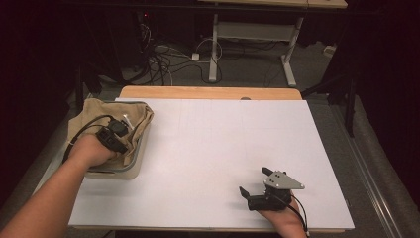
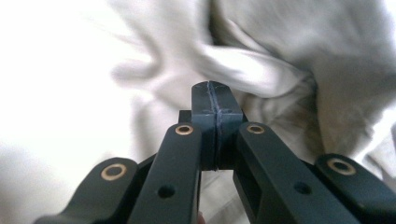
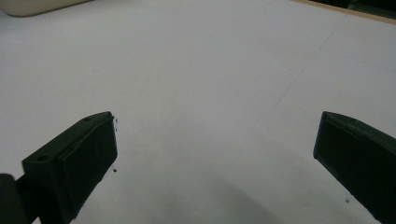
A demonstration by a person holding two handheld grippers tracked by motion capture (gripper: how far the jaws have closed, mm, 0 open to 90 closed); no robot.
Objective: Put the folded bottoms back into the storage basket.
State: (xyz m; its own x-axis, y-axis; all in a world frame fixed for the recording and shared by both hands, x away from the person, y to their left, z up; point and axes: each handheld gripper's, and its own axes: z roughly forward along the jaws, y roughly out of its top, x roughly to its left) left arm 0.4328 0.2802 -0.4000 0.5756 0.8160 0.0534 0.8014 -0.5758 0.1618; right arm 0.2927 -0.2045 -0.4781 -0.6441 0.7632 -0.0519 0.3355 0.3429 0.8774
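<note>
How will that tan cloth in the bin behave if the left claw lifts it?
The cloth looks soft and rumpled, so it will likely droop and trail. It drapes over the bin rim, so it may snag there. The left claw is shut against it.

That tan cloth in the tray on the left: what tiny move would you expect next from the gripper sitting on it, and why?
Probably a small lift. The left gripper sits on the tan cloth piled in the tray, and its own view shows the jaws pressed together among folds, though whether fabric is pinched cannot be told. The right gripper rests open on the white tabletop, away from it.
</note>
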